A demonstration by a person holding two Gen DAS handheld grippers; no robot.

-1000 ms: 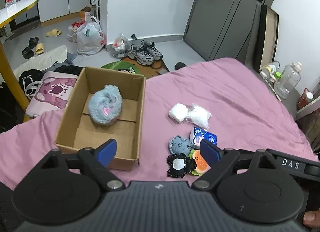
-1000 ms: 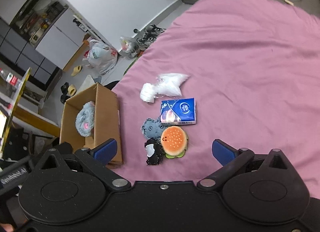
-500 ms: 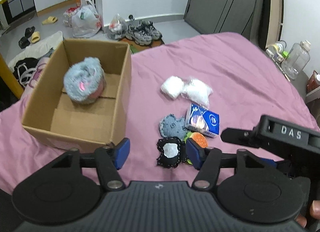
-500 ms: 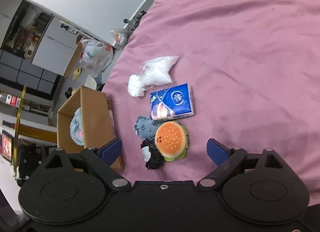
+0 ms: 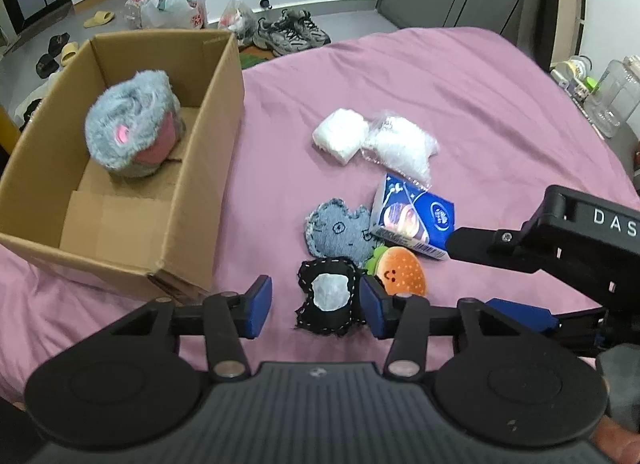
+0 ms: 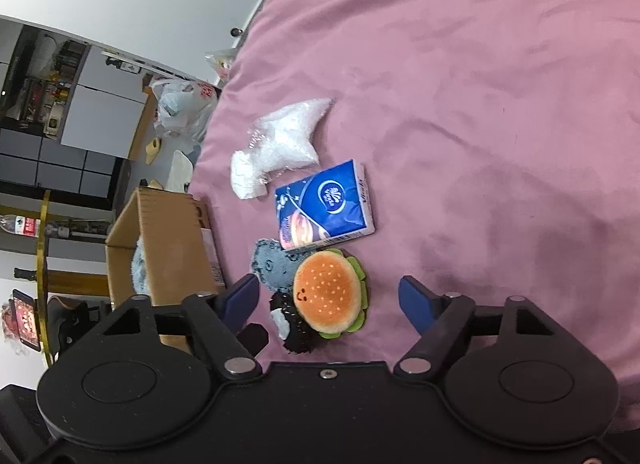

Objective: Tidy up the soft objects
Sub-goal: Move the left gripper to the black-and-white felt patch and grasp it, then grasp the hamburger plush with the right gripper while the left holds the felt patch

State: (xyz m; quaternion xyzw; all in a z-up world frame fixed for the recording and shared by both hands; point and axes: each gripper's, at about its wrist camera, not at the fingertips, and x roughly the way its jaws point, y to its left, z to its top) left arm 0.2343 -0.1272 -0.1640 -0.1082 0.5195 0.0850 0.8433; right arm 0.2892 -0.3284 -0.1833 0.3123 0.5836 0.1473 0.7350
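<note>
The black felt patch with a white centre (image 5: 329, 296) is shown on the pink bed (image 5: 460, 104), bracketed by the parted fingers of the left tool (image 5: 316, 306). The right tool (image 6: 328, 298), likewise apart, is poised over the orange burger plush (image 6: 327, 293). The patch's underside is hidden.

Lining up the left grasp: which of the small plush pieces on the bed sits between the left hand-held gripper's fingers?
The black patch with the white centre, framed by the open left hand-held gripper. The burger plush and denim plush lie beyond.
</note>
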